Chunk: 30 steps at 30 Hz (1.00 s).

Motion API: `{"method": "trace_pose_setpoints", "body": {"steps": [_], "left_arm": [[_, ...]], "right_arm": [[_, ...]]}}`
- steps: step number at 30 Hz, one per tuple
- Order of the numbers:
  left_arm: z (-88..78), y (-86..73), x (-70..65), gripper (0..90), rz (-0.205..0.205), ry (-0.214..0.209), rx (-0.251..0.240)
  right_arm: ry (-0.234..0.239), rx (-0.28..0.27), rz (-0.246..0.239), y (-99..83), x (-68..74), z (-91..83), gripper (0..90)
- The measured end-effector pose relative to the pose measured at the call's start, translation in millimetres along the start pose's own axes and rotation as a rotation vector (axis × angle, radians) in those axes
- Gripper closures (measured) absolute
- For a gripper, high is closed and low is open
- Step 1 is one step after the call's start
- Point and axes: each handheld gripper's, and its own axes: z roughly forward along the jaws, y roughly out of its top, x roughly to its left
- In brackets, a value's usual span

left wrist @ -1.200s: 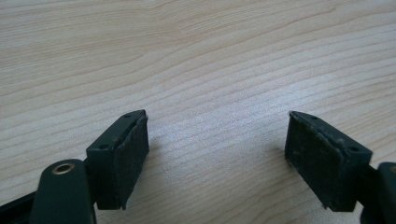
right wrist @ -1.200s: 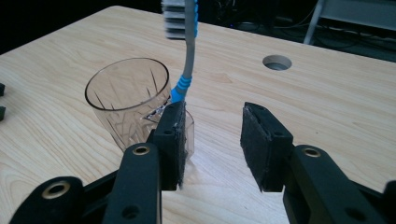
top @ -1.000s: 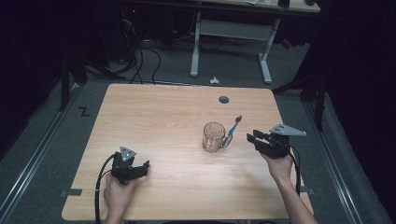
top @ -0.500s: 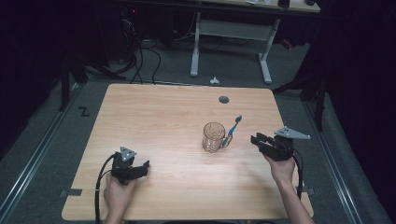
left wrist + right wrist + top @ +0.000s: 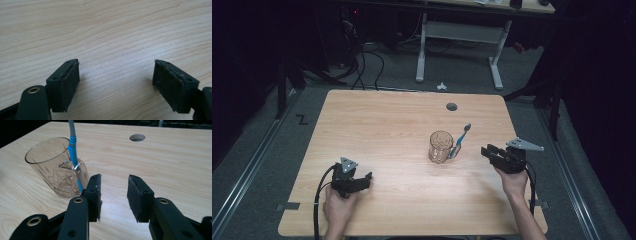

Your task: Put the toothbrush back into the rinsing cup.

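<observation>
A clear cut-pattern glass (image 5: 441, 146) stands upright right of the table's middle. A blue and grey toothbrush (image 5: 460, 140) stands in it and leans out over the rim to the right. My right gripper (image 5: 487, 151) sits just right of the glass, pointing at it, open with nothing between its pads. In the right gripper view the glass (image 5: 56, 170) and toothbrush (image 5: 73, 152) lie left of and beyond the right gripper (image 5: 114, 180). My left gripper (image 5: 366, 179) rests near the front left, open; in the left gripper view the left gripper (image 5: 116, 65) has bare wood between its pads.
The wooden table (image 5: 377, 125) has a round cable hole (image 5: 452, 106) near its far edge, behind the glass. Beyond the table stand a white desk frame (image 5: 457, 30) and floor cables (image 5: 362, 60). Dark surroundings border both sides.
My right gripper has drawn back a little from the glass, toward the front edge. The left gripper, glass and toothbrush have not moved.
</observation>
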Motion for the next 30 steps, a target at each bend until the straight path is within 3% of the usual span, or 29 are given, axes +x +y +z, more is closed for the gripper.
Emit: {"method": "trace_pose_setpoints", "body": {"steps": [23, 30], "left_arm": [[0.0, 0.0, 0.0, 22.2, 0.0, 0.0, 0.0], [0.0, 0.0, 0.0, 22.2, 0.0, 0.0, 0.0]], "right_arm": [[-0.039, 0.063, 0.045, -16.8, -15.3, 2.0, 61.1], [-0.064, 0.096, 0.033, -19.5, -17.1, 6.6, 59.6]]}}
